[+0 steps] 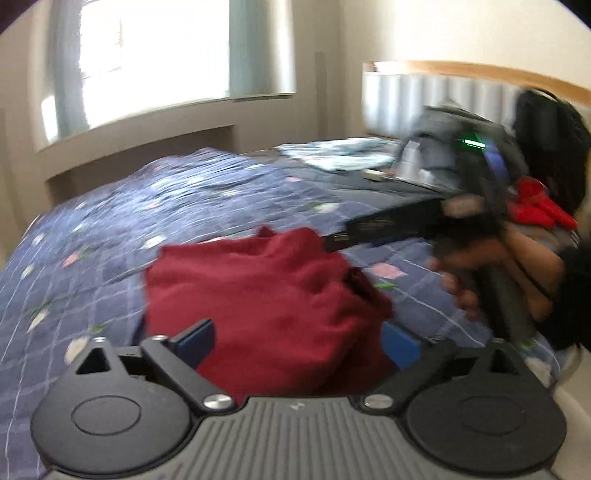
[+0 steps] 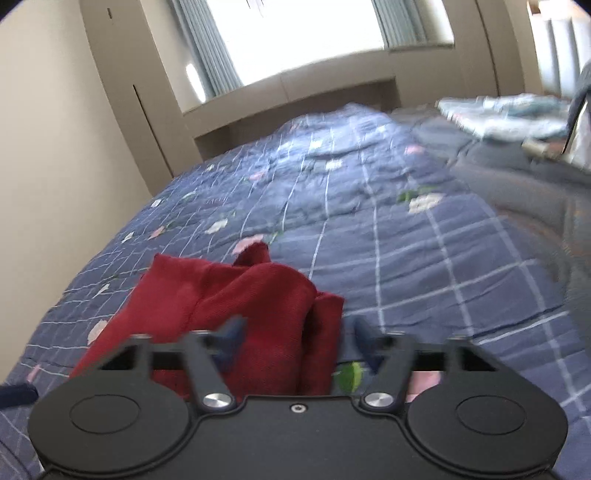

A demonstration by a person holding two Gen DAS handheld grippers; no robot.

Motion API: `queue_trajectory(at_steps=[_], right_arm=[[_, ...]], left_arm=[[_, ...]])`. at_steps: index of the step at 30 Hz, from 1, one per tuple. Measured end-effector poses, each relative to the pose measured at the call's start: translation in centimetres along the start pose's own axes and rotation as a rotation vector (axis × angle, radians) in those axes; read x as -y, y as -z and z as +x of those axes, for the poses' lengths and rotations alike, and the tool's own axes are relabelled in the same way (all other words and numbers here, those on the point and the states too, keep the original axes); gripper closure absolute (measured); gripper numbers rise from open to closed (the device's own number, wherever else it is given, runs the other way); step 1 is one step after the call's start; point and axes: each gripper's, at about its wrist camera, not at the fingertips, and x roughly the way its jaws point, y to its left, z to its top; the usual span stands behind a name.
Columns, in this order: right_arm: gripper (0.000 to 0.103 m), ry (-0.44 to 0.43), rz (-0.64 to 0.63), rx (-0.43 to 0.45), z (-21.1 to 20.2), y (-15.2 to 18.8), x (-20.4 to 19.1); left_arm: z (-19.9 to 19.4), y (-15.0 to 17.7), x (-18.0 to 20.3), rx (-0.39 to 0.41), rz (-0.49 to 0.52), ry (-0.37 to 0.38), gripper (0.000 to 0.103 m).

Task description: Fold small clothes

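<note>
Red garment (image 1: 266, 295) lies crumpled on the bed quilt (image 1: 110, 229), at 12 o'clock from both claws. Left claw (image 1: 295, 343) wide, cloth between fingers, ungripped. Right claw (image 2: 295, 332) wide likewise. Step: first pickup. Next: find an edge, spread flat.

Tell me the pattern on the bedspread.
The bedspread is navy with a white grid and small flowers, clearest in the right wrist view.

Two low fisheye wrist views look forward across a bed with a navy checked floral quilt (image 1: 110, 229) toward a bright window (image 2: 314, 33). Both closely share a crumpled dark red knit garment (image 1: 266, 295).
</note>
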Motion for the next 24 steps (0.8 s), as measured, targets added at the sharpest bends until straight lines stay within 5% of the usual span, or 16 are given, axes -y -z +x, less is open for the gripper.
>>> queue_trajectory(at_steps=[5, 10, 16, 24], right_arm=[[0.004, 0.012, -0.094, 0.063, -2.5, 0.4, -3.0], [0.001, 0.028, -0.169, 0.068, -3.6, 2.2, -6.8], [0.005, 0.276, -0.196, 0.035, -4.2, 6.3, -8.1], [0.008, 0.38, -0.165, -0.013, -5.0, 11.6, -6.5]], left_arm=[[0.0, -0.3, -5.1, -0.017, -0.276, -0.083, 0.0], [1.5, 0.6, -9.8, -0.087, -0.504, -0.174, 0.0], [2.7, 3.1, -10.5, -0.186, -0.479, -0.195, 0.001], [3.0, 6.2, -10.2, -0.245, -0.506, -0.167, 0.0]])
